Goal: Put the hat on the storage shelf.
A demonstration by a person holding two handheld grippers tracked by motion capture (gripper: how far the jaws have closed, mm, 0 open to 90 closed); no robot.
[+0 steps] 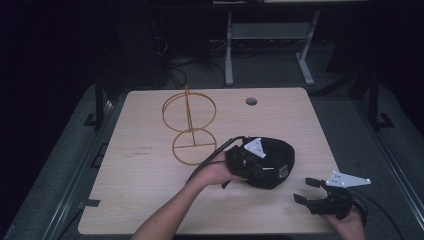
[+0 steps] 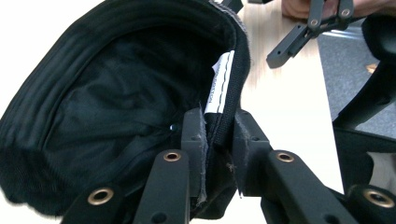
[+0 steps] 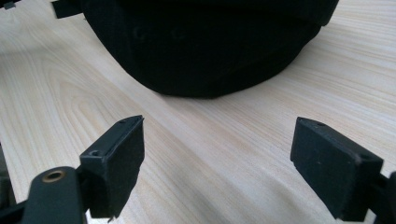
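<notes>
A black hat (image 1: 281,159) lies upside down on the wooden table (image 1: 140,195), right of centre. My left gripper (image 1: 260,172) reaches into it from the left. In the left gripper view the left gripper (image 2: 219,135) is shut on the hat's rim (image 2: 236,79), one pad inside and one outside, beside a white label (image 2: 219,84). The dark lining of the hat (image 2: 116,93) opens to the left. My right gripper (image 1: 304,190) rests near the table's front right corner, open. In the right gripper view its pads (image 3: 116,163) stand wide apart over bare wood, short of the hat (image 3: 210,46).
A gold wire stand (image 1: 190,125) with two rings rises at the table's middle back. A round cable hole (image 1: 251,101) sits near the far edge. Desk legs and cables stand on the dark floor beyond. The other gripper's jaws (image 2: 292,44) show at the top of the left gripper view.
</notes>
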